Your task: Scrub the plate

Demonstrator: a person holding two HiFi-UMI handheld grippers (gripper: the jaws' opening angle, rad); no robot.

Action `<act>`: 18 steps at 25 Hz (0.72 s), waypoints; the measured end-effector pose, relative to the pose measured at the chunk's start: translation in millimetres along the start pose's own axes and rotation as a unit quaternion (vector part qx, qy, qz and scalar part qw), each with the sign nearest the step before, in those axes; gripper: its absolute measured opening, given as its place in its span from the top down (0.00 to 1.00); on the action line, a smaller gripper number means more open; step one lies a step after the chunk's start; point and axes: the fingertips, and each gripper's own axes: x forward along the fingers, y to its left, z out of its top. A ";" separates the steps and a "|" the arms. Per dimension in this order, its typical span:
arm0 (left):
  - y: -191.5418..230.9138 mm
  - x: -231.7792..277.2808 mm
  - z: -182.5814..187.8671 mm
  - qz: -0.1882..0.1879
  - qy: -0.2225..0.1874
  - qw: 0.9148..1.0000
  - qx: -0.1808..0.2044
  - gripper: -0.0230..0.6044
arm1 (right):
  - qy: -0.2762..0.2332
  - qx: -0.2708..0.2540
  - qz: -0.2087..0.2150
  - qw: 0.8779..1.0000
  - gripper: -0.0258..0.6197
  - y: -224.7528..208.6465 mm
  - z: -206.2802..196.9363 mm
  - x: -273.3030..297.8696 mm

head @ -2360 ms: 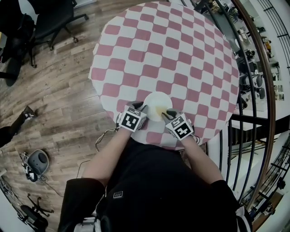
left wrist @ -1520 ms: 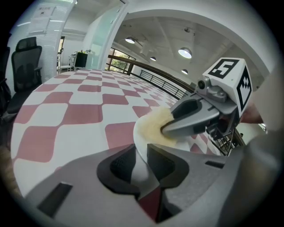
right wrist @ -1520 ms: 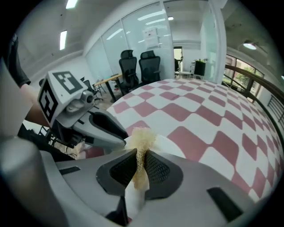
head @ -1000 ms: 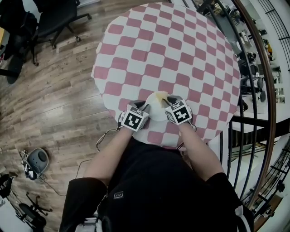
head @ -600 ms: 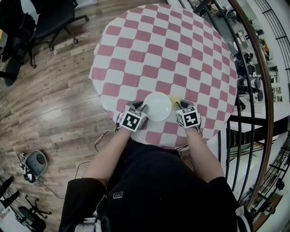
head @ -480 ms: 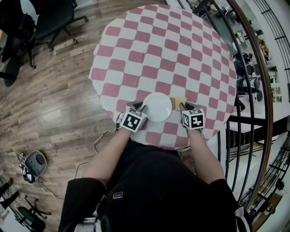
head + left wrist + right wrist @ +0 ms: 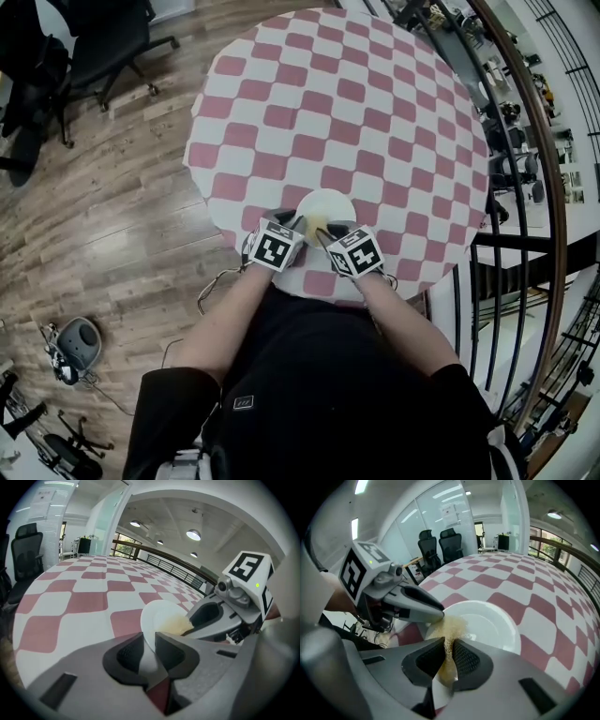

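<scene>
Item: plate [image 7: 328, 204]. Round, shallow, plain white with a glossy surface; the raised rim runs evenly round a flat centre. A yellowish smear or pad edge covers the part nearest the person.

Location: on the round table [image 7: 356, 112], which is covered by a red-and-white checked cloth, close to its near edge and directly in front of the person.

Left gripper [image 7: 148, 651]: jaws closed on the plate's near rim, the white edge passing between the two dark pads. In the head view it sits at the plate's lower left.

Right gripper [image 7: 449, 658]: jaws pinched tight on a tan, fibrous scrubbing pad [image 7: 451, 629]. The pad's free end lies against the plate's inner surface near the rim, just beside the tip of the left gripper. The two grippers stand close together, their marker cubes nearly side by side.

Surroundings: wooden plank floor [image 7: 112, 206]; black office chairs [image 7: 94, 47] at upper left, well apart from the table; a curved railing [image 7: 539, 169] along the right.
</scene>
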 end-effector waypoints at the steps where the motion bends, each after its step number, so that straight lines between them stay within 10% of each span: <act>1: -0.4 0.1 -0.4 -0.003 0.001 1.000 -0.001 0.83 | 0.005 -0.004 0.000 1.000 0.88 1.9 -3.3 2.8; 18: -2.0 0.0 0.6 -0.018 0.005 1.000 -0.018 0.84 | 0.019 0.059 -0.062 0.996 0.88 -57.1 -43.9 -43.6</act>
